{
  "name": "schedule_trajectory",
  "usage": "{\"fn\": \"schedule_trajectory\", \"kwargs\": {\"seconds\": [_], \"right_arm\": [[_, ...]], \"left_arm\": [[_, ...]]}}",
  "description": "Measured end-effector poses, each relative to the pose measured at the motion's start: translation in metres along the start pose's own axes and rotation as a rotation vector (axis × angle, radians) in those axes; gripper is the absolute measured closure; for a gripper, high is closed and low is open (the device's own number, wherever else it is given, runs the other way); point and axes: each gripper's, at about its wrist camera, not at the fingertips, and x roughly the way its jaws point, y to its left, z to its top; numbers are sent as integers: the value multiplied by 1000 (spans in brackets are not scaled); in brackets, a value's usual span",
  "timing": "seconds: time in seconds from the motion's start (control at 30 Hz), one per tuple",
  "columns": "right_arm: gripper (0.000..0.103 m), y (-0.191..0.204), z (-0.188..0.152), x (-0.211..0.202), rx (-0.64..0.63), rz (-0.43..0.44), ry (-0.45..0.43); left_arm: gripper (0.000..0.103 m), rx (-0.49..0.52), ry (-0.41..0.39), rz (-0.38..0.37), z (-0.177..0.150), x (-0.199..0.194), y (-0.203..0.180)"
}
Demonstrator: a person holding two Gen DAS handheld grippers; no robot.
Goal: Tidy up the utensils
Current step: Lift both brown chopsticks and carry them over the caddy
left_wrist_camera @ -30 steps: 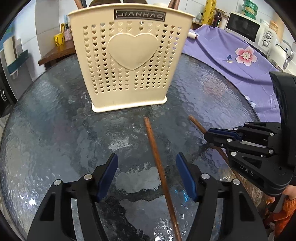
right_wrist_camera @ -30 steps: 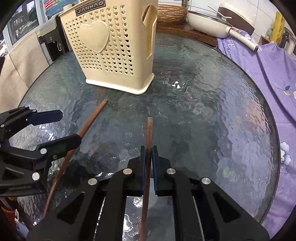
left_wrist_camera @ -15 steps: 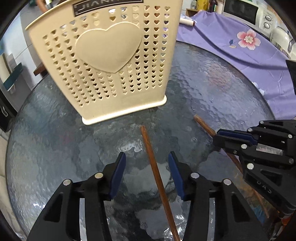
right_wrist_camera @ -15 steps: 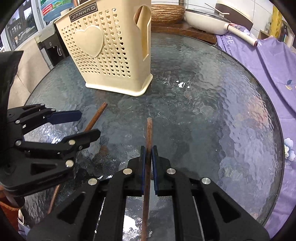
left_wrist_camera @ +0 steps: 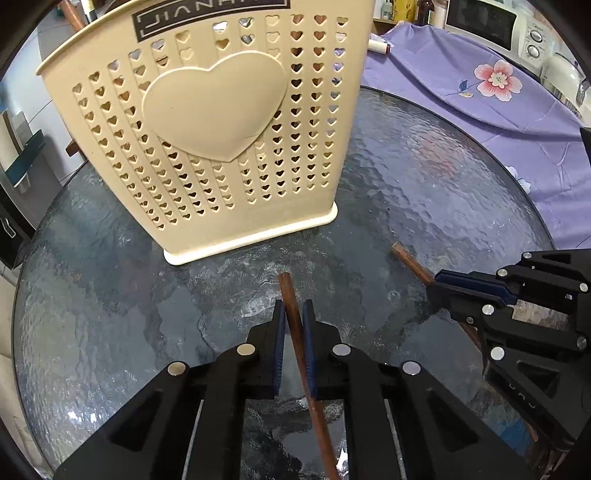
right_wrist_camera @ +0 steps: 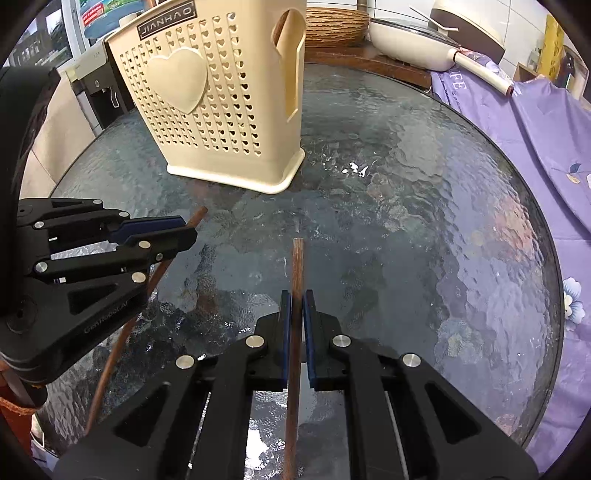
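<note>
A cream perforated utensil holder point(left_wrist_camera: 218, 147) with a heart on its front stands on the round glass table point(left_wrist_camera: 424, 192); it also shows in the right wrist view point(right_wrist_camera: 221, 110). My left gripper point(left_wrist_camera: 293, 308) is shut on a brown chopstick point(left_wrist_camera: 291, 306) whose tip points toward the holder's base. My right gripper point(right_wrist_camera: 296, 299) is shut on a second, darker chopstick point(right_wrist_camera: 297, 266). In the left wrist view the right gripper point(left_wrist_camera: 439, 288) sits at the right with its chopstick point(left_wrist_camera: 410, 260). In the right wrist view the left gripper point(right_wrist_camera: 184, 230) sits at the left with its chopstick point(right_wrist_camera: 195, 218).
A purple flowered cloth point(left_wrist_camera: 480, 92) covers the surface right of the table. A microwave point(left_wrist_camera: 491, 22) stands behind it. A white pan point(right_wrist_camera: 417, 48) and a woven basket point(right_wrist_camera: 336, 26) sit on a wooden counter beyond the table.
My left gripper has moved toward the holder and closed on the chopstick that lay between its open fingers. My right gripper stays shut on its chopstick.
</note>
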Motion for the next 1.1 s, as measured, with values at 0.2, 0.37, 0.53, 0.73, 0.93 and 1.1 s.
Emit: {"fn": "schedule_trajectory", "kwargs": {"seconds": [0.2, 0.37, 0.53, 0.73, 0.93, 1.1], "right_arm": [[96, 5, -4, -3, 11, 22, -28], [96, 4, -6, -21, 24, 29, -89], [96, 6, -3, -46, 22, 41, -163], [96, 12, -2, -95, 16, 72, -279], [96, 21, -4, -152, -13, 106, -396], [96, 28, -7, -183, -40, 122, -446]], "left_arm": [[96, -26, -9, -25, -10, -8, 11], [96, -50, -61, -48, -16, -29, 17], [96, -52, -135, -61, -14, -62, 21], [96, -47, -235, -77, -18, -111, 26], [96, -32, -332, -86, -18, -156, 24], [96, -12, -390, -81, -27, -191, 24]]}}
